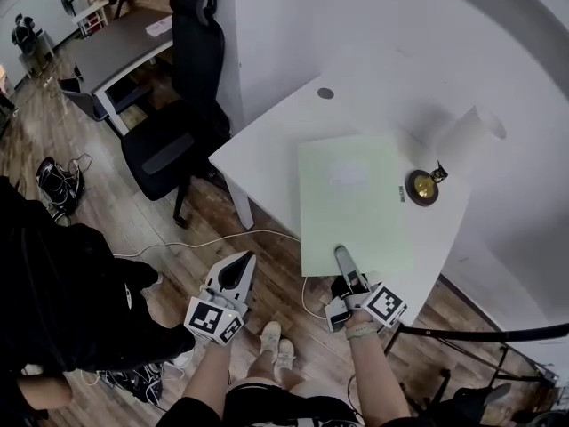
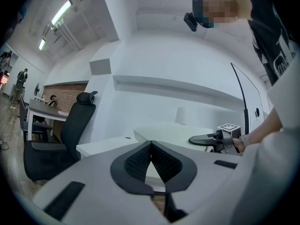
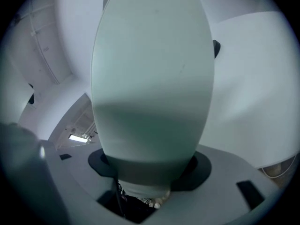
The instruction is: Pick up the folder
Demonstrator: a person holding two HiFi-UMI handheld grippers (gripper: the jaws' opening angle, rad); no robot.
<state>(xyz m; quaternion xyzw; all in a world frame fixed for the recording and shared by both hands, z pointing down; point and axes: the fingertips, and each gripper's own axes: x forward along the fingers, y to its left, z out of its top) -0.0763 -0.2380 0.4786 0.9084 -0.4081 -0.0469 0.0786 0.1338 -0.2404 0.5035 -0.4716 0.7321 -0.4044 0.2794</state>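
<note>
Folder (image 1: 356,194) is lying over white table (image 1: 267,140), with its near edge out past the table edge, likely so that one jaw can be slid underneath. Right gripper (image 1: 342,258) is clamped on that near edge, one jaw above and one below, and the sheet fills its view. Whether the far end is resting on the table can't be told. Left gripper (image 1: 242,263) is held off to the side, below table level, probably spare for this lift. Its jaws are closed tip to tip with nothing gripped.

Count: one folder, two grippers, one office chair (image 1: 182,123), one brass-coloured round object (image 1: 422,187) just beside the folder.
</note>
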